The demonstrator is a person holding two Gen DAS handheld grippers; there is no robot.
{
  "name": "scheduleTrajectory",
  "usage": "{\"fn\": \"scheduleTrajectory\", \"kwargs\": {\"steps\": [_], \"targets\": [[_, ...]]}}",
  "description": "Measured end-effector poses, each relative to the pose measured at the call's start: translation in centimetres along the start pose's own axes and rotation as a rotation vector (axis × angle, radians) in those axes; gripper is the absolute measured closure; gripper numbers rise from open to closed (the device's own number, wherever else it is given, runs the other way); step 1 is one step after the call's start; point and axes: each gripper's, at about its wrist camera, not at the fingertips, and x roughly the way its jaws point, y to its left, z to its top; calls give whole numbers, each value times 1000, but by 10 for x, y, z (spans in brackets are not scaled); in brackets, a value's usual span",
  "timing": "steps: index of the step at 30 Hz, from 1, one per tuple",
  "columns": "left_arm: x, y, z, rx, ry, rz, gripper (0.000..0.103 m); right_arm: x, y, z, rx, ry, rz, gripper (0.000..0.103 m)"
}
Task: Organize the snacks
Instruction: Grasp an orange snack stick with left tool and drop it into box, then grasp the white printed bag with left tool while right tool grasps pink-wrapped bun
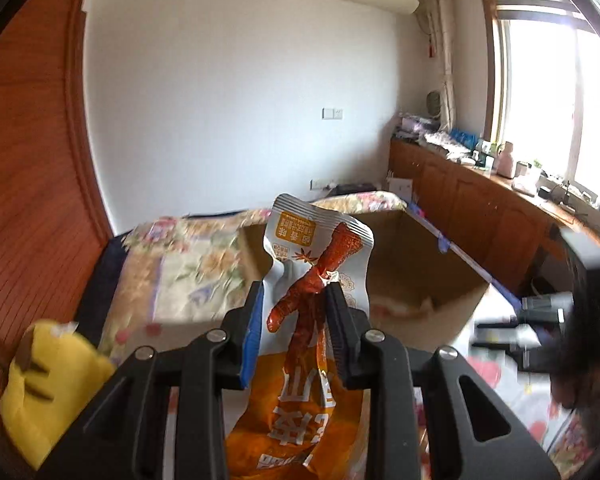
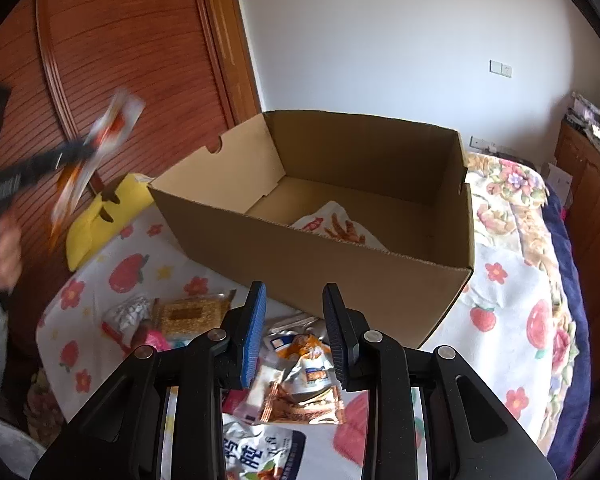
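My left gripper (image 1: pixel 294 285) is shut on a white and orange chicken-feet snack packet (image 1: pixel 316 224), which sticks up between the pads and hangs below them. It is held in the air in front of the open cardboard box (image 1: pixel 420 248). In the right wrist view that packet (image 2: pixel 112 124) is a blur high at the left, left of the box (image 2: pixel 340 264). A similar packet (image 2: pixel 336 224) lies on the box floor. My right gripper (image 2: pixel 294 286) hovers over a heap of loose snack packets (image 2: pixel 300 380) just before the box's front wall, jaws slightly apart with nothing between them.
The box stands on a bed with a strawberry-print sheet (image 2: pixel 500 292). A yellow plush toy (image 2: pixel 96 216) lies left of the box against the wooden wardrobe doors (image 2: pixel 120 60). A person's hand (image 2: pixel 4 252) shows at the far left. A wooden cabinet (image 1: pixel 480 208) runs under the window.
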Motion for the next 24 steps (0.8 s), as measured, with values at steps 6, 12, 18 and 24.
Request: {"fn": "scheduleTrajectory", "kwargs": {"steps": [6, 12, 18, 24], "targets": [[56, -16, 32, -4, 8, -43, 74, -13, 2, -9, 6, -4, 16, 75], [95, -27, 34, -3, 44, -12, 67, -14, 1, -12, 4, 5, 23, 74], [87, -30, 16, 6, 66, -5, 60, -8, 3, -17, 3, 21, 29, 74], [53, -27, -17, 29, 81, -18, 58, -6, 16, -25, 0, 39, 40, 73]]}}
